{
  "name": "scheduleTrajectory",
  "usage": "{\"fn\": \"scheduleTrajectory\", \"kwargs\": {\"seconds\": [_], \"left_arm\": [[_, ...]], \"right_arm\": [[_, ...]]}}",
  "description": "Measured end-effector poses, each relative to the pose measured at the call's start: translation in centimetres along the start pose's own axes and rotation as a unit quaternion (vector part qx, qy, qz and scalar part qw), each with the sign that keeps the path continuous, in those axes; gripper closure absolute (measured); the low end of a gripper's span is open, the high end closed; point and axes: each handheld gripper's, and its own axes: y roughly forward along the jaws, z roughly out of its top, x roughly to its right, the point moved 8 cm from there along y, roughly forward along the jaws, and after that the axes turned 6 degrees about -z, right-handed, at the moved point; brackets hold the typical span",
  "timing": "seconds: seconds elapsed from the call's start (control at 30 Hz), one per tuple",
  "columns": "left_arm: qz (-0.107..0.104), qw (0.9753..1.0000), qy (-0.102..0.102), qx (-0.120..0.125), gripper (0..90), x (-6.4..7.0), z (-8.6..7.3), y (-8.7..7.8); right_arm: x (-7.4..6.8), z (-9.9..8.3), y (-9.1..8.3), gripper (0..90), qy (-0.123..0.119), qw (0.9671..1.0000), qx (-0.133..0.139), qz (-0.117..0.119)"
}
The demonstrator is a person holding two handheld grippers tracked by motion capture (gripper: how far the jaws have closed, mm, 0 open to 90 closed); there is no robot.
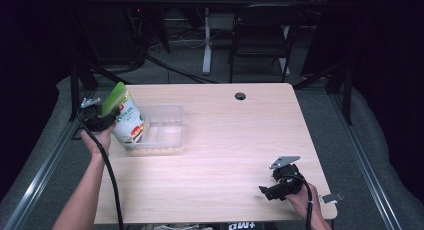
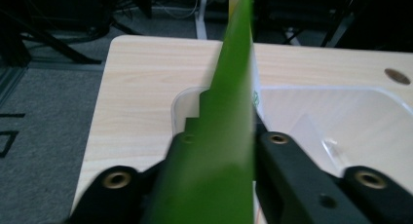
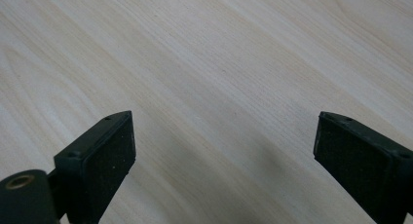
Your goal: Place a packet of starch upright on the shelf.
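A dark room with a black chair point(image 1: 261, 37) and loose cables on the grey floor lies beyond your pale wood table point(image 1: 225, 140). In the high view, your left gripper point(image 1: 111, 113) is clamped on the green top edge of a snack bag point(image 1: 128, 121), which hangs tilted with its lower end inside the clear plastic bin point(image 1: 167, 127) just ahead of that gripper. The bag's white face carries red and green print too small to read. Your right gripper point(image 1: 266, 191) rests low at the table's near right corner, well apart from the bag and bin; a small metal clip point(image 1: 332, 197) lies just outside it.

In the left gripper view, your two jaws press together on the green bag edge point(image 2: 229, 136), which rises straight up between them; the bin point(image 2: 341, 117) sits just beyond, to their right.

In the right gripper view, your jaws stand wide apart over bare wood point(image 3: 219, 78).
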Motion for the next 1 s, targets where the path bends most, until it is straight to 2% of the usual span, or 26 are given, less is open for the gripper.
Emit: {"fn": "scheduleTrajectory", "kwargs": {"seconds": [0.2,0.33,0.4,0.57,0.83,1.0], "left_arm": [[0.012,0.9995,0.015,-0.026,40.0,0.0,0.1,-0.5],[0.012,0.9991,0.025,-0.032,23.2,0.3,0.3,-1.4],[0.015,0.9990,0.029,-0.030,17.8,0.5,0.6,-2.0],[0.013,0.9984,0.044,-0.032,13.1,1.3,1.0,-3.9],[-0.005,0.9966,0.073,-0.038,8.6,3.7,0.7,-7.6],[-0.023,0.9925,0.107,-0.055,7.2,5.3,-0.6,-9.6]], "right_arm": [[0.1,0.0,0.0,7.5,-0.002,1.0000,-0.002,-0.001],[0.0,0.0,0.0,7.5,-0.003,1.0000,-0.002,-0.001],[0.0,0.0,0.0,7.5,-0.002,1.0000,-0.002,-0.001],[0.0,0.0,0.0,7.6,-0.002,1.0000,-0.002,-0.002],[0.0,0.1,-0.1,7.5,-0.002,1.0000,0.000,-0.002],[0.0,0.0,-0.1,7.5,-0.002,1.0000,0.001,-0.002]]}}
